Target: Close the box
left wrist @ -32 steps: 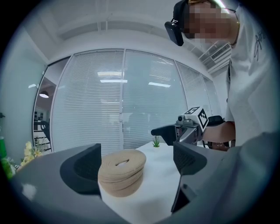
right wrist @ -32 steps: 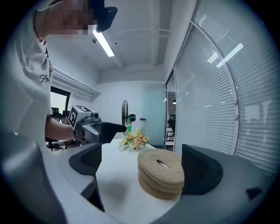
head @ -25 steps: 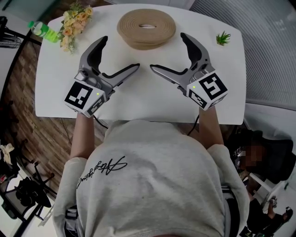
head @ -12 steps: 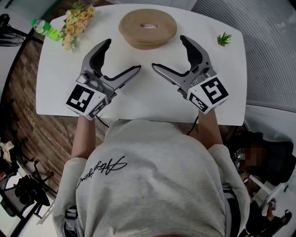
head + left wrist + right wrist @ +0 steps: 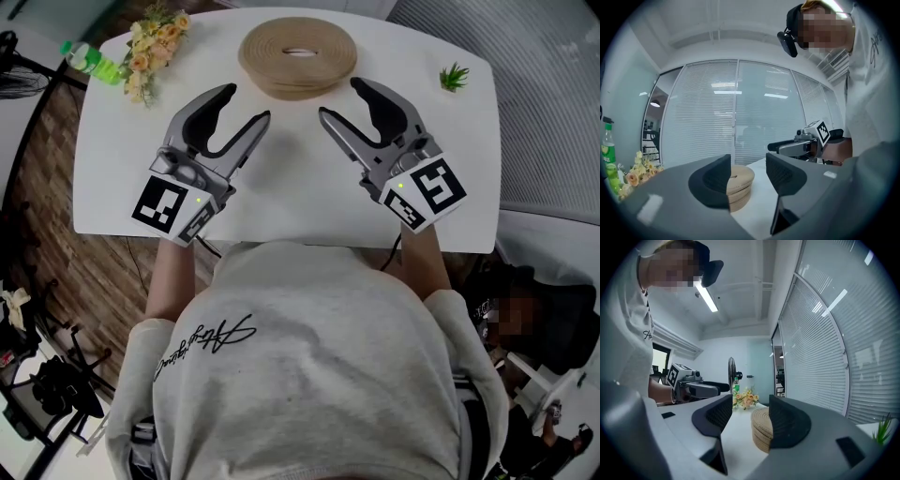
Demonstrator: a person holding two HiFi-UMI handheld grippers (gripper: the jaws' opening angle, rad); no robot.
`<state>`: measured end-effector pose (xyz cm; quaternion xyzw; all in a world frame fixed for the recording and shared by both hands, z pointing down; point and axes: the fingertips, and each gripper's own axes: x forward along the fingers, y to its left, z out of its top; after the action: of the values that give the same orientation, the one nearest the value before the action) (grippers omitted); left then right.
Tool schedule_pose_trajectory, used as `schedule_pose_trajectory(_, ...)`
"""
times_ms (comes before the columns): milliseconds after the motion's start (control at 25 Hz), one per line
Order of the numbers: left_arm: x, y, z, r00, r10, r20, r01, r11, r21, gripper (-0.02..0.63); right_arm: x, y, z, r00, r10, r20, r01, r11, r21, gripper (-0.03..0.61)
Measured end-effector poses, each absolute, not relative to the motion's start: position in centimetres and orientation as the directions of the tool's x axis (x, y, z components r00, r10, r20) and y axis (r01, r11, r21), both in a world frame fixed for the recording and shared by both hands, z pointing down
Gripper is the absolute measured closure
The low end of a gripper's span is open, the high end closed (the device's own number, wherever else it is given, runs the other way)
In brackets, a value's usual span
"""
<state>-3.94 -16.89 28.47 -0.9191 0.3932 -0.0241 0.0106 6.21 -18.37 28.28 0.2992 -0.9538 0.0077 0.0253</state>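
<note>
Bright, even light from a ceiling strip [image 5: 708,298] — gripper views fisheye-warped, dark-cornered.

We count one box [image 5: 297,52], one flower bunch [image 5: 150,47], one bottle [image 5: 89,61], one plant [image 5: 454,75], one worktop [image 5: 281,202], and two grippers: left gripper [image 5: 244,105], right gripper [image 5: 343,99].

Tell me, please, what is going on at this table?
A person holds a gripper in each hand over a white table. The left gripper and the right gripper point toward a round woven box at the table's far side, but neither touches it. The fingers of both have just been closing, with nothing between them. The box lies untouched.
</note>
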Motion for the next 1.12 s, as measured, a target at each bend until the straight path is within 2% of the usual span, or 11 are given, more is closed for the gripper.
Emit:
schedule_pose_trajectory(440,-4.1,-17.7,28.4,0.666,-0.746,0.018,-0.746,-0.666,-0.009,0.546,6.7,-18.8,27.9,-0.806,-0.591,0.018,-0.592,0.806,-0.015,0.479)
schedule_pose_trajectory(560,-4.2,-17.8,28.4,0.662,-0.75,0.015,-0.75,-0.662,-0.01,0.557,6.6,-19.0,27.8,-0.806,-0.592,0.007,-0.592,0.805,-0.026,0.524)
schedule_pose_trajectory(880,-3.7,-18.2,28.2,0.666,-0.746,0.01,-0.746,-0.666,0.001,0.611,6.8,-19.2,27.8,-0.803,-0.595,0.011,-0.595,0.803,-0.013,0.551)
schedule_pose_trajectory(1120,-3.1,-18.4,28.4,0.675,-0.738,0.018,-0.738,-0.675,-0.005,0.614,7.5,-19.5,27.5,-0.79,-0.613,-0.002,-0.612,0.79,-0.027,0.578)
